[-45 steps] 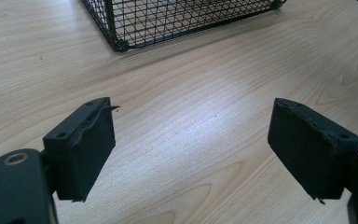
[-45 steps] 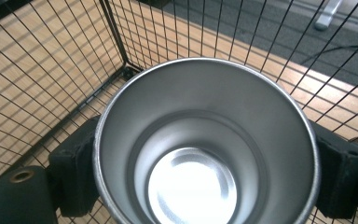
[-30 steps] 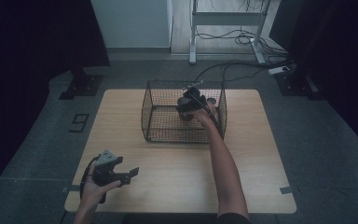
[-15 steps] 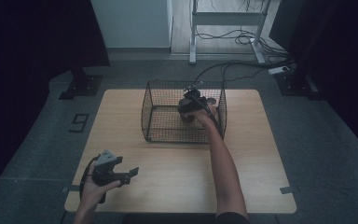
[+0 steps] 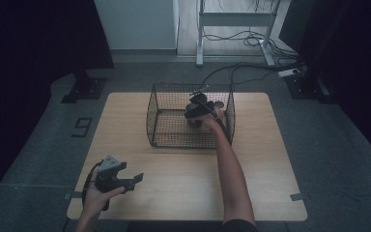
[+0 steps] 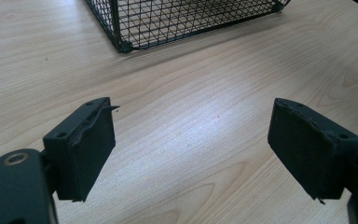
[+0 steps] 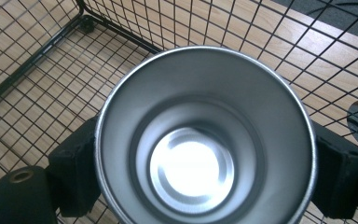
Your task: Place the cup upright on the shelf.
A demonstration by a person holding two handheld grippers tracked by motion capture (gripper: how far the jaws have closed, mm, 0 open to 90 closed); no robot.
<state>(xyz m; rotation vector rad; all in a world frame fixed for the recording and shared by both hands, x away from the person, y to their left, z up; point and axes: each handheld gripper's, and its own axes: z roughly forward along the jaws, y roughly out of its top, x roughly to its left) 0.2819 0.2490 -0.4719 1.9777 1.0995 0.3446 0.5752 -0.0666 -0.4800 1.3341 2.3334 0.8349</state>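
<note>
A black wire basket [image 5: 166,130] stands on the far middle of the wooden table [image 5: 265,159]. My right gripper [image 5: 194,115] reaches down inside it near its right wall. The right gripper view looks straight into a shiny steel cup [image 7: 205,140], with both black jaws pressed against its sides and the basket's mesh floor [image 7: 42,79] below. My left gripper [image 5: 130,180] rests low over the table's near left corner, jaws wide apart and nothing between its pads [image 6: 86,149]. A corner of the basket [image 6: 126,44] shows ahead of it.
Beyond the table's far edge run cables [image 5: 241,72] on the grey floor and a metal stand [image 5: 234,19]. A black stand base [image 5: 84,89] sits off the far left corner. Bare wood lies between the basket and the near edge.
The right gripper has shifted slightly inside the basket with the cup. The left gripper has stayed put.
</note>
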